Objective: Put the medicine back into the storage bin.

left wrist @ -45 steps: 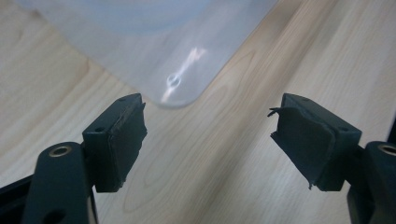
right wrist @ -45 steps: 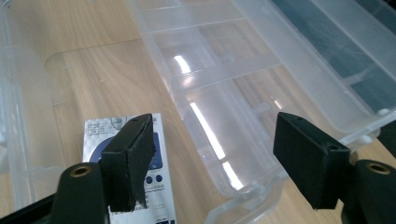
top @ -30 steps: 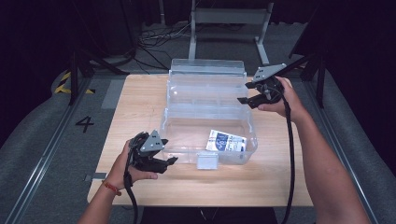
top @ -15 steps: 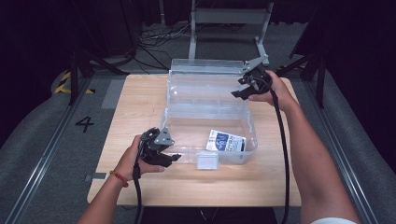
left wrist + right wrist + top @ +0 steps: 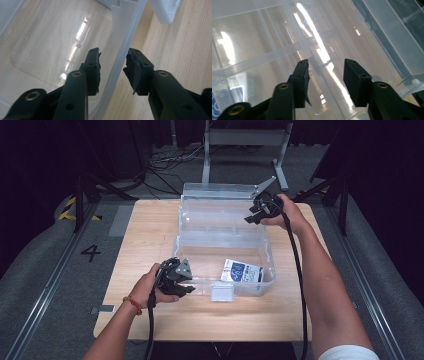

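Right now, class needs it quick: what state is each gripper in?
Left gripper: open, jaws straddling the clear box's front wall, not clamped.
Right gripper: open, holding nothing, over the box's raised lid.

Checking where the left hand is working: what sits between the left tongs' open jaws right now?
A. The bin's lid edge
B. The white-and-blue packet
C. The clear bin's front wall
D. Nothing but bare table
C: in the left gripper view the left tongs stand open astride the clear bin's front wall, one jaw inside the bin and one outside over the table.
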